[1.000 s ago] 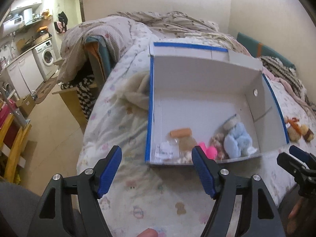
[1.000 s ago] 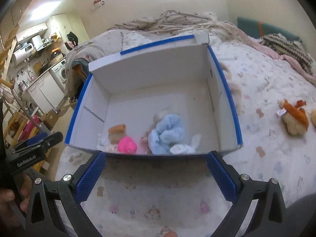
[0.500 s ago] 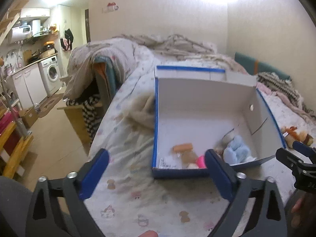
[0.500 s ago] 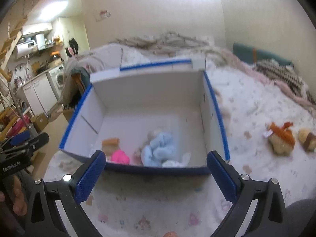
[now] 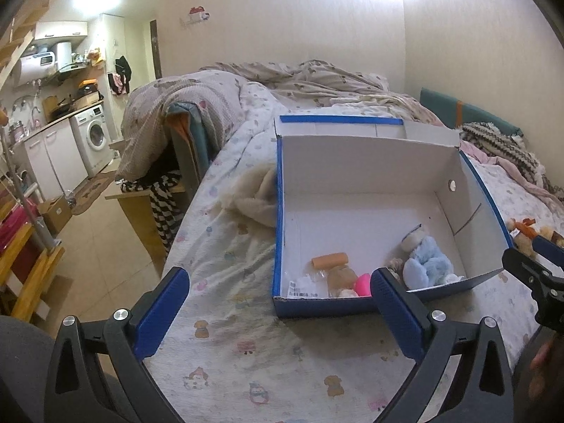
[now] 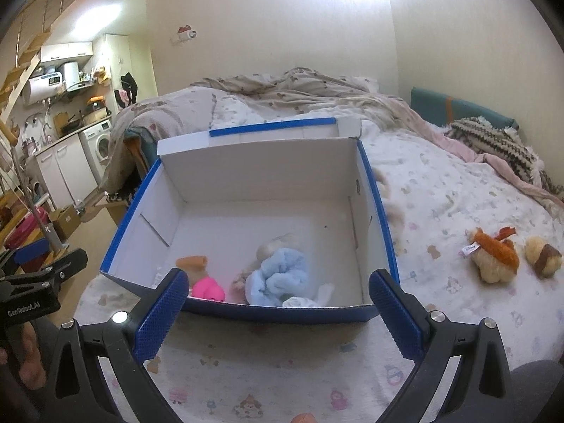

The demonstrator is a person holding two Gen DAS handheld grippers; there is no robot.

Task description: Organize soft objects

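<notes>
A blue-edged white cardboard box (image 5: 366, 162) (image 6: 261, 165) stands on the bed. Inside lie a light blue plush (image 5: 428, 268) (image 6: 280, 275), a pink toy (image 5: 363, 283) (image 6: 208, 289), an orange-brown toy (image 5: 329, 259) (image 6: 192, 262) and a plastic bag (image 5: 303, 287). Two plush toys lie on the bed right of the box: an orange-and-cream one (image 6: 493, 253) and a brown-and-cream one (image 6: 543, 255). My left gripper (image 5: 278, 313) and right gripper (image 6: 278, 313) are both open and empty, held in front of the box's near wall.
A cream fluffy cloth (image 5: 253, 197) lies at the box's left side. Rumpled blankets (image 6: 289, 88) cover the far bed. The bed's left edge drops to the floor, with a chair draped in clothes (image 5: 169, 134) and a kitchen area (image 5: 70, 141) beyond.
Both grippers pulled back and tilted upward from the box, so it sits lower and farther in view. The left gripper's jaws have spread wider. The box's contents have not moved.
</notes>
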